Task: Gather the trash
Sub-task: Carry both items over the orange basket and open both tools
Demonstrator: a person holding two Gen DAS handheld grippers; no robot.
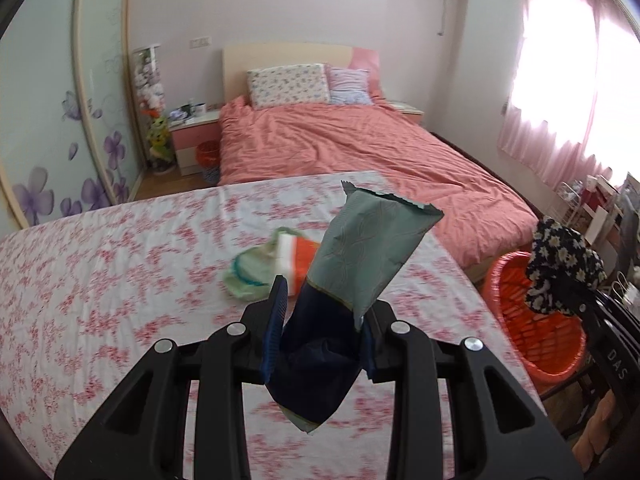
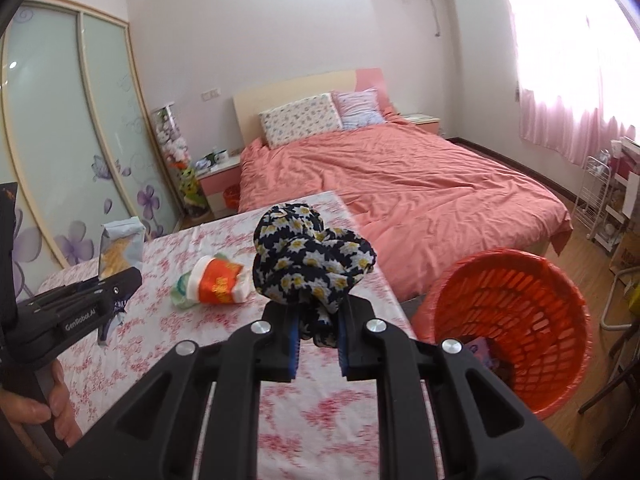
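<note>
- Where the bench (image 2: 328, 412) ends on its right, the orange basket (image 2: 516, 320) stands on the floor just beside that edge, its mouth open upward with a small purple item at the bottom; bare wooden floor lies beyond it toward the window.
- Past the far edge of the bench comes the bed (image 2: 400, 184) with its salmon cover.
- Left hand-held gripper (image 1: 324, 320): clamped on a grey-green snack wrapper (image 1: 368, 248), held clear above the cloth. The wrapper's long axis runs up and away from the jaws, leaning to the right in the left wrist view, its crimped end topmost and its dark lower end hanging out beneath the pads.
- Right hand-held gripper (image 2: 318, 344): jaws drawn nearly together on a bunched dark cloth with daisy print (image 2: 312, 264), which bulges above the fingers, over the bench near its right edge and close to the basket.
- An orange-and-white crumpled wrapper (image 2: 218, 284) lies on the middle of the bench, on top of a pale green one.
- A white cloth with red flowers covers the bench.
- Sliding wardrobe doors with purple flowers line the left wall; pink curtains hang at the bright window on the right.
</note>
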